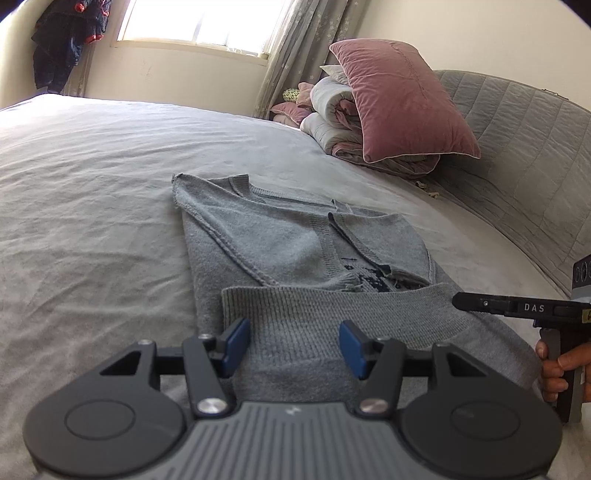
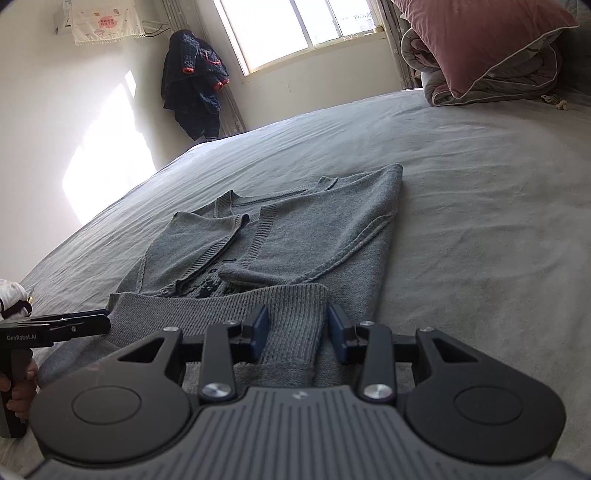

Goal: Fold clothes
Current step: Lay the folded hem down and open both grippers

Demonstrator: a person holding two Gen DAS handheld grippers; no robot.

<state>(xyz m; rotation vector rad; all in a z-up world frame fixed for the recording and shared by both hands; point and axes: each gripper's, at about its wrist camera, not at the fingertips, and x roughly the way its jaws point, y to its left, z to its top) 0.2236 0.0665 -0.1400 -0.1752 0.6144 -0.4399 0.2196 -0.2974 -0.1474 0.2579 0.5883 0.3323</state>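
Left wrist view: grey knit sweater (image 1: 295, 251) lying flat on the bed (image 1: 92, 192), towards the bed's middle, sleeves folded in over the body and the ribbed hem turned up across the near end. Left gripper (image 1: 294, 345) above that hem, blue pads (image 1: 236, 338) apart, nothing clamped between them, knit fabric visible in the gap beneath. Right gripper (image 1: 458, 301) entering from the right edge of the view, at the hem's right end; fingers seen edge-on, so whether they are parted cannot be told here. A hand (image 1: 557, 365) grips its handle. Pink cushion (image 1: 402, 99) leaning on a folded duvet (image 1: 332, 122) at the head end of the bed, against the quilted headboard (image 1: 517, 140). Window (image 1: 199, 22) and dark jacket (image 1: 70, 40) on the far wall. Right wrist view: sweater (image 2: 295, 229) in the same folded state, ribbed hem nearest. Right gripper (image 2: 298, 332) over the hem's right part, blue pads (image 2: 260, 330) apart with a fold of hem between them, not pressed. Left gripper (image 2: 105, 321) at the hem's left corner, coming in from the left edge of the view. Jacket (image 2: 195, 81) hanging in the room's corner beside the window (image 2: 295, 29).
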